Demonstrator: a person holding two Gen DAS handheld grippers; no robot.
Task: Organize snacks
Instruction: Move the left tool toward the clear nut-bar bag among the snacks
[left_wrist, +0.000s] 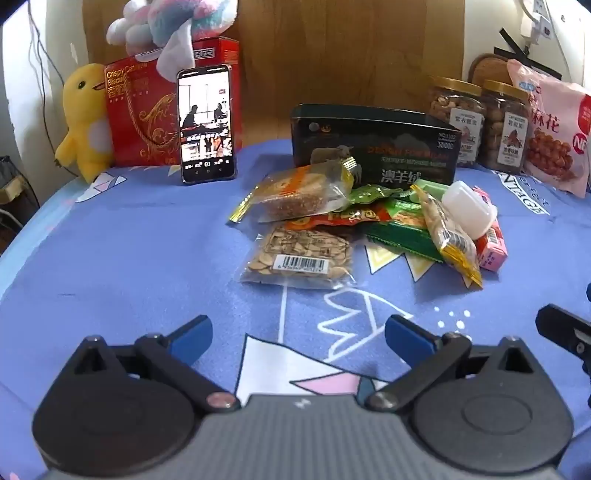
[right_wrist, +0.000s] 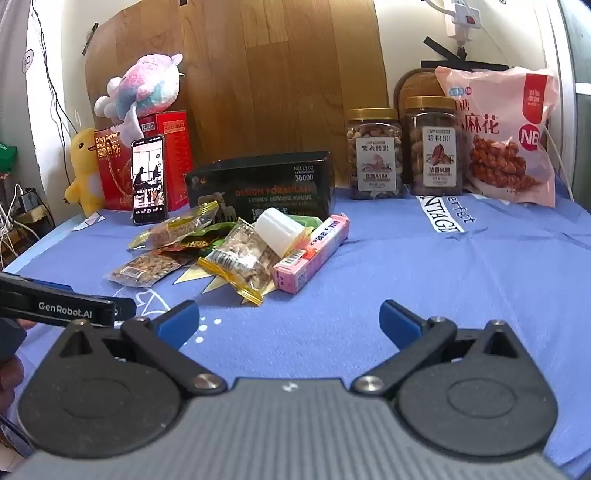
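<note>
A heap of small snack packets lies mid-table in front of a dark open box (left_wrist: 373, 147) (right_wrist: 258, 184). In the heap are a clear seed packet (left_wrist: 299, 258) (right_wrist: 144, 271), a yellow-edged bar packet (left_wrist: 303, 195) (right_wrist: 173, 229), green packets (left_wrist: 402, 229), a yellow-trimmed nut packet (left_wrist: 448, 236) (right_wrist: 240, 262), a white plastic tub (left_wrist: 467, 212) (right_wrist: 279, 230) and a pink carton (left_wrist: 493, 245) (right_wrist: 314, 254). My left gripper (left_wrist: 299, 338) stands open over bare cloth, short of the seed packet. My right gripper (right_wrist: 290, 323) is open too, nearer than the pink carton, nothing between its fingers.
Two nut jars (right_wrist: 375, 155) (right_wrist: 434, 146) and a pink twist-snack bag (right_wrist: 506, 136) stand at the back right. At the back left are a red biscuit box (left_wrist: 147, 110), a propped phone (left_wrist: 207, 123), a yellow plush (left_wrist: 85, 118) and a pastel plush (right_wrist: 144, 88). A blue cloth (right_wrist: 461, 295) covers the table.
</note>
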